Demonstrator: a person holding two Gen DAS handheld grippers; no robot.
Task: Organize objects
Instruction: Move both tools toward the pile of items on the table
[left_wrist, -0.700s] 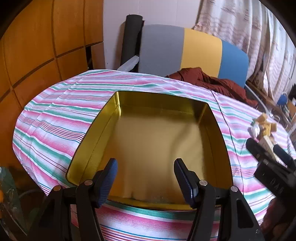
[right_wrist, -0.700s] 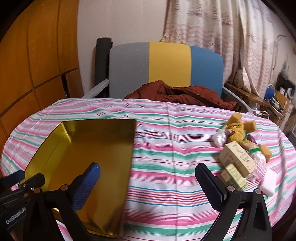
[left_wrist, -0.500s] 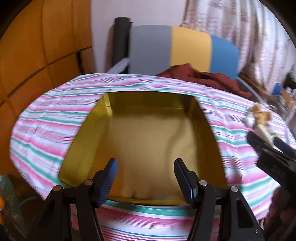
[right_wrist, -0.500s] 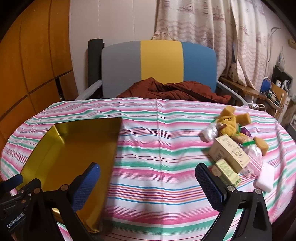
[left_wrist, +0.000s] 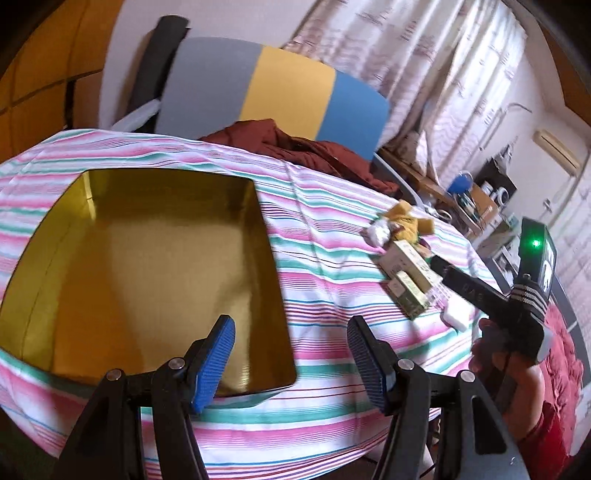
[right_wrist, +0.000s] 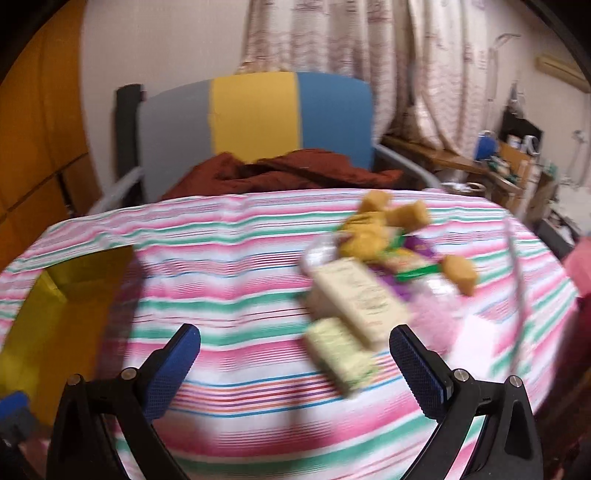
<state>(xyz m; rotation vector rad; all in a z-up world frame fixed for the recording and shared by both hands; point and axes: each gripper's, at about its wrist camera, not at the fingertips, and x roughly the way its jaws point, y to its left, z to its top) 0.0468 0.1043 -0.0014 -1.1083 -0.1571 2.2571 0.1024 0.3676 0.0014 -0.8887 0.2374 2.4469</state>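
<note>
The clutter to be sorted sits in a tight heap on the right side of the striped tabletop (left_wrist: 325, 280): a cream carton (right_wrist: 356, 297) lying across a smaller green-printed box (right_wrist: 341, 354), with a yellow plush toy (right_wrist: 373, 230), a clear wrapped packet (left_wrist: 376, 232) and a white block (left_wrist: 458, 315) touching or just beside them, all well apart from the empty gold tin (left_wrist: 147, 266) on the left. Because the pieces overlap, the likely trouble is a grasp that catches two at once or nudges the carton so the box beneath slides toward the near edge; the right wrist view is also smeared, so aiming now looks unreliable. The right gripper (right_wrist: 295, 373) angles downward toward the heap, jaws spread as wide as they go, holding nothing, the green box between them in view but not touched. The left gripper (left_wrist: 288, 362) tilts down over the tin's near right corner, jaws wide apart and empty.
</note>
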